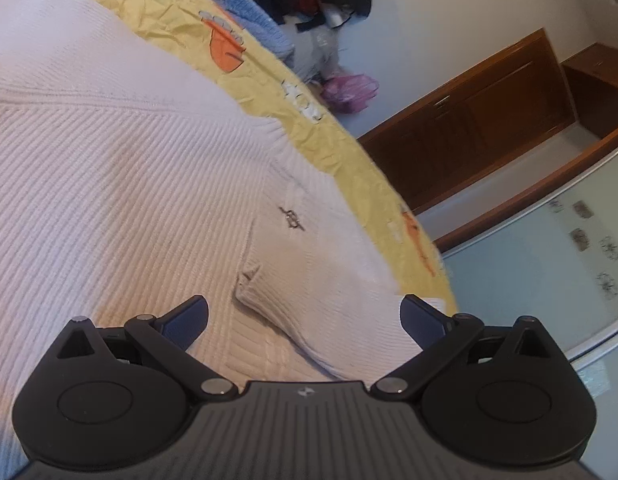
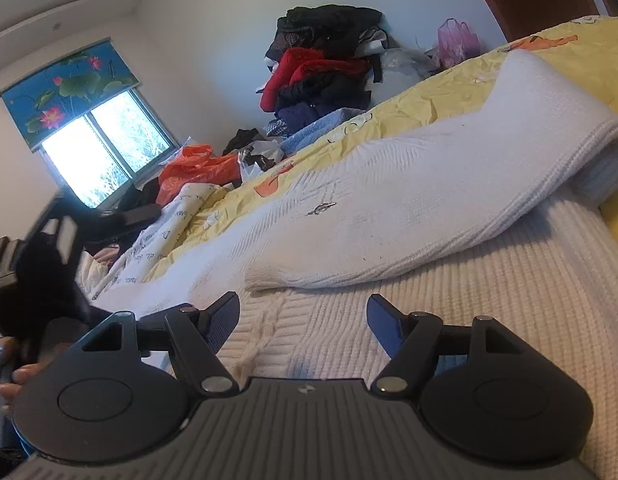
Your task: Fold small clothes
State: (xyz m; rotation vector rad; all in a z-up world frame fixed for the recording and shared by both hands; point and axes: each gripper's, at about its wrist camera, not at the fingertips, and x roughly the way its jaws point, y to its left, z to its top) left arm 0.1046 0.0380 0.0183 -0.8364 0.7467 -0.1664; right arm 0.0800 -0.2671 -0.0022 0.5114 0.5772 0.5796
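A white ribbed knit sweater lies spread on the yellow bedsheet. A sleeve is folded across its body, the cuff lying just ahead of my left gripper, which stands open over the knit with nothing between its fingers. In the right wrist view the same sweater fills the foreground and the folded sleeve runs across it, its cuff just beyond my right gripper. That gripper is open and empty. A small metal emblem shows on the sweater.
A heap of dark and red clothes is piled against the wall, with orange and pink plastic bags near it. A brown wooden cabinet stands past the bed. A hand with the other gripper shows at left.
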